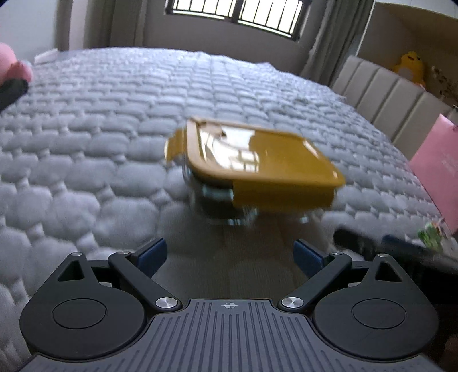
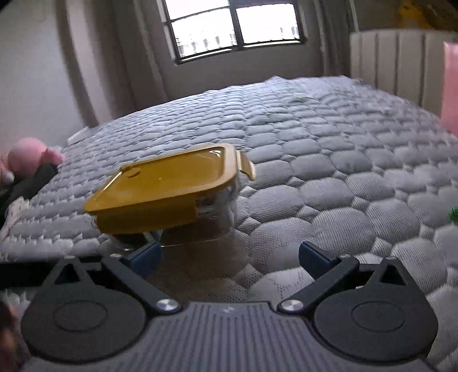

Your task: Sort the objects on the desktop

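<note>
A clear food container with a yellow clip-on lid [image 1: 252, 163] sits on a grey quilted mattress [image 1: 100, 128]. In the left wrist view it lies just ahead of my left gripper [image 1: 229, 254], which is open and empty. In the right wrist view the same container [image 2: 169, 186] lies ahead and to the left of my right gripper [image 2: 229, 257], which is also open and empty. The left finger's blue pad [image 2: 146, 257] is close to the container's near corner. The image is motion-blurred.
A pink board [image 1: 435, 166] stands at the mattress's right edge, with a small green item [image 1: 429, 239] and a dark object [image 1: 352, 240] near it. A pink plush toy [image 2: 28, 160] lies at the left. A padded headboard [image 1: 386, 97] and a window [image 2: 234, 25] are behind.
</note>
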